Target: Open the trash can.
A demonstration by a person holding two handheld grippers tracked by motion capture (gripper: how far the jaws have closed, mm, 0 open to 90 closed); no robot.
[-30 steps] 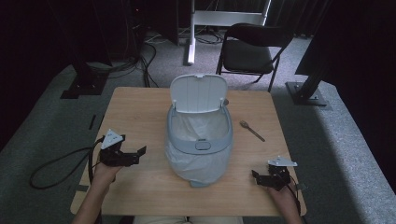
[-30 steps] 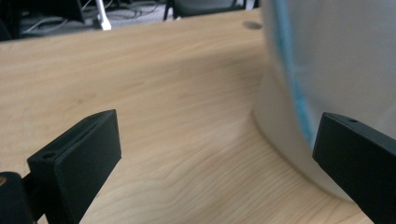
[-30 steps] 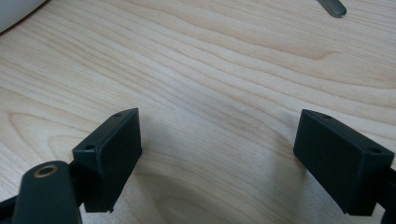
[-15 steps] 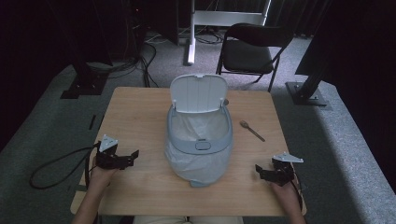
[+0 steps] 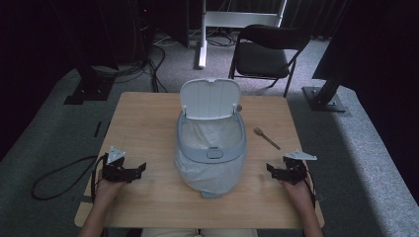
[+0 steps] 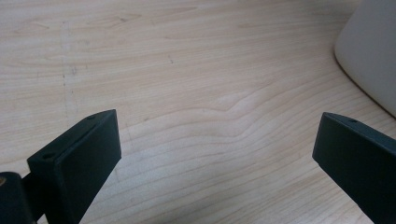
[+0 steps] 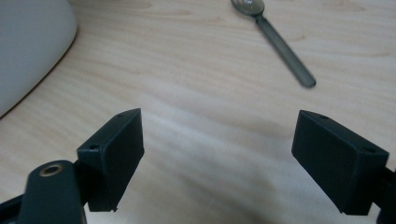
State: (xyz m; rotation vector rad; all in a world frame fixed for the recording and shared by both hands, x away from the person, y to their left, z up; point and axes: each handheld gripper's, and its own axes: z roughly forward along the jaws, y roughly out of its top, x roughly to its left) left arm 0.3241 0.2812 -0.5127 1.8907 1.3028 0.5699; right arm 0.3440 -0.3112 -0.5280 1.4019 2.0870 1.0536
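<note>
A pale blue-grey bin (image 5: pixel 211 148) with its lid (image 5: pixel 210 98) raised and a white liner bag inside lies on its back in the middle of the wooden table (image 5: pixel 148 113). A spoon (image 5: pixel 266 138) lies to its right; in the right gripper view the spoon (image 7: pixel 280 42) is ahead of the jaws. My left gripper (image 5: pixel 141 168) rests at the table's left front, open and empty, its jaws wide in the left gripper view (image 6: pixel 217 154). My right gripper (image 5: pixel 271 170) sits at the right front, open and empty (image 7: pixel 219 149).
A black folding chair (image 5: pixel 267 54) stands behind the table, beside a white stand (image 5: pixel 202 34). Black posts and cables lie on the grey floor at left and right. The bin's white side (image 6: pixel 369 51) edges the left gripper view, and the bin's side (image 7: pixel 32 42) edges the right gripper view.
Both grippers have drawn slightly back toward the table's front edge and settled low. The bin and spoon have not moved.
</note>
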